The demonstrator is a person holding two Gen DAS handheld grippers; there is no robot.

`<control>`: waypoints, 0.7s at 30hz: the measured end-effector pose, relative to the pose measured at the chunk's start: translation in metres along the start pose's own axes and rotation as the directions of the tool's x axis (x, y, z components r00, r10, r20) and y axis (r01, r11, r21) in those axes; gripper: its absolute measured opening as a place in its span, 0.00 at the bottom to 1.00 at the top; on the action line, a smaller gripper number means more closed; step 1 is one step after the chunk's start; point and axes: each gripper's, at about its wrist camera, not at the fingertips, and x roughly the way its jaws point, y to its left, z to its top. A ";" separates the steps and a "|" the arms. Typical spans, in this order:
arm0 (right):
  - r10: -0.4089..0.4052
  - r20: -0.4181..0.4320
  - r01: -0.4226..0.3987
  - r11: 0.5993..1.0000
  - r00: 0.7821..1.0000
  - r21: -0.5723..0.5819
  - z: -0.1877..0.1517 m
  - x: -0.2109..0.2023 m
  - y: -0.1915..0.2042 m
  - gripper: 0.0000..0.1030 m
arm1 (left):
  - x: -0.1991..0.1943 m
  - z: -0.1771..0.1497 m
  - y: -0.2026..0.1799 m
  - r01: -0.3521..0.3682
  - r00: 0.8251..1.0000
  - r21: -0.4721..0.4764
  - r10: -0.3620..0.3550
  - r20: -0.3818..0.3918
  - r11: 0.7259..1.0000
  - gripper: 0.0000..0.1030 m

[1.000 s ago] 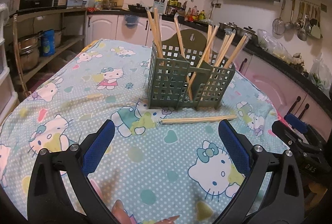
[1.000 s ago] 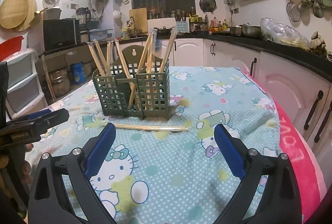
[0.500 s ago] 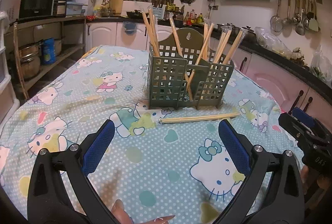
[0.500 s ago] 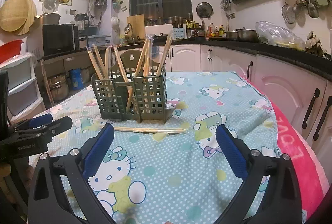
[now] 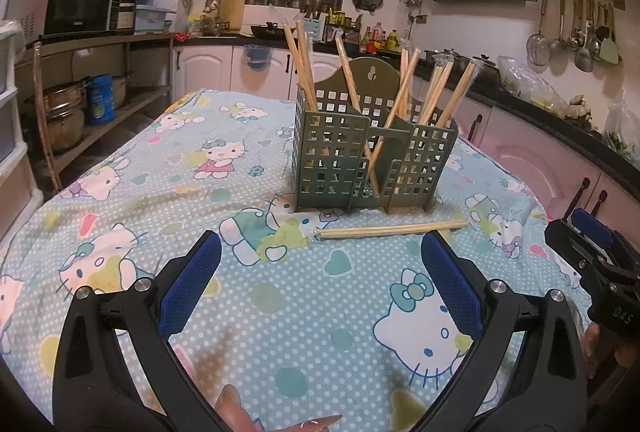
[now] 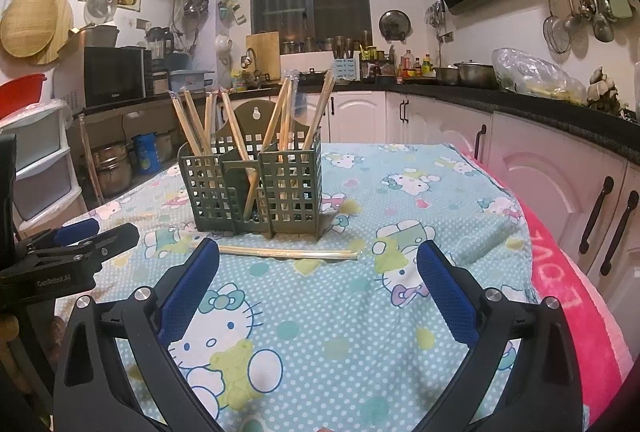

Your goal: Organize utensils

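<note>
We hold the left gripper (image 5: 320, 264) and right gripper (image 6: 318, 272) spread wide, empty; holder (image 5: 372, 155) walls hide the chopsticks' (image 5: 394, 230) neighbours' lower ends.

From my left wrist camera, the right gripper (image 5: 592, 244) is cut off by the frame's right edge, so I cannot tell how its jaws stand. On the right wrist camera the left gripper (image 6: 80, 240) runs off the left edge likewise. The lower ends of the chopsticks (image 5: 394, 111) are partly hidden behind the holder (image 5: 332, 159) grid. A fingertip (image 5: 232, 410) at the bottom edge is cropped. Bottle labels on the far counter (image 6: 520, 99) are too small to read.
</note>
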 end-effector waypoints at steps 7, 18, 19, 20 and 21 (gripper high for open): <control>0.000 0.000 0.000 1.000 1.000 0.000 0.000 -0.001 0.000 0.94 | -0.001 0.000 0.001 -0.002 1.000 -0.002 0.002 0.003 1.000 0.89; -0.002 0.000 0.002 1.000 1.000 0.001 0.000 0.000 0.000 0.94 | -0.001 -0.001 0.001 -0.001 1.000 -0.004 0.001 0.002 1.000 0.89; -0.002 0.000 0.002 1.000 1.000 0.001 0.000 0.000 0.000 0.94 | -0.001 -0.001 0.001 0.000 1.000 -0.004 0.000 0.001 1.000 0.89; -0.003 -0.001 0.003 1.000 1.000 0.000 0.000 0.000 0.000 0.94 | -0.001 -0.001 0.001 0.001 1.000 -0.004 -0.001 -0.001 1.000 0.89; -0.004 -0.001 0.004 1.000 1.000 0.000 0.000 0.000 0.000 0.94 | 0.000 -0.001 0.001 0.001 1.000 -0.004 -0.001 -0.002 1.000 0.89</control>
